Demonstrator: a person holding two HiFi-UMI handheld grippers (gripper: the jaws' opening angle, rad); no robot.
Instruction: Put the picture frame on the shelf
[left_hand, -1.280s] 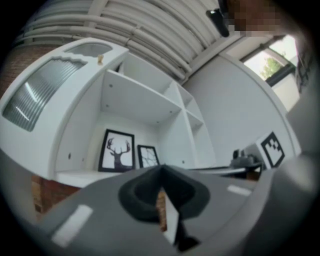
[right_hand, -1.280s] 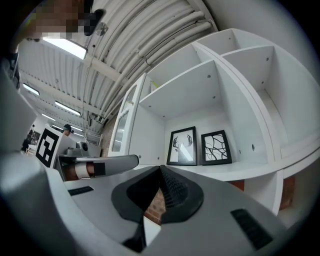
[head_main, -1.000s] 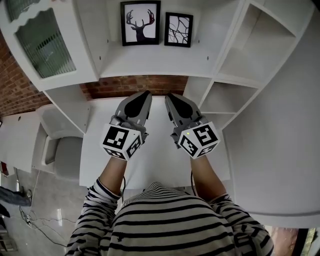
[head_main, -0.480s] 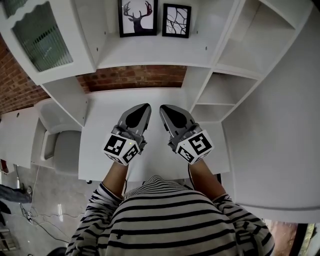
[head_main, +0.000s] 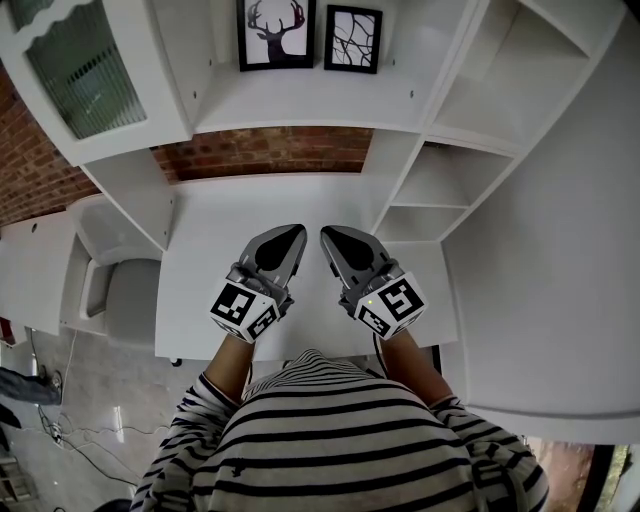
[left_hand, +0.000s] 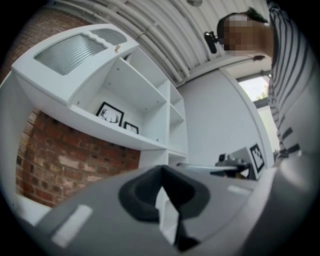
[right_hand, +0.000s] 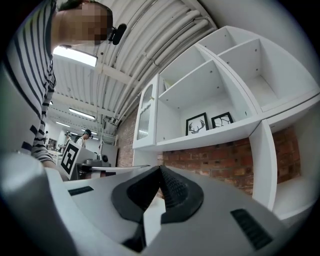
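Two black picture frames stand upright on the white shelf (head_main: 300, 105): a deer-antler frame (head_main: 273, 33) and, to its right, a smaller branch-pattern frame (head_main: 352, 40). Both show small in the left gripper view, the deer frame (left_hand: 110, 114) and the branch frame (left_hand: 131, 128), and in the right gripper view, the deer frame (right_hand: 197, 123) and the branch frame (right_hand: 222, 120). My left gripper (head_main: 298, 232) and right gripper (head_main: 327, 235) hover side by side over the white desk (head_main: 220, 220), well below the shelf. Both are shut with nothing between the jaws.
A glass-door cabinet (head_main: 82, 75) hangs at upper left and open cubbies (head_main: 440, 185) stand at right. Brick wall (head_main: 265, 152) shows behind the desk. A white chair (head_main: 115, 295) sits left of the desk. The person's striped shirt (head_main: 340, 440) fills the foreground.
Both grippers have drawn back from the shelf toward the person's body, staying shut and empty. The two frames have not moved on the shelf.
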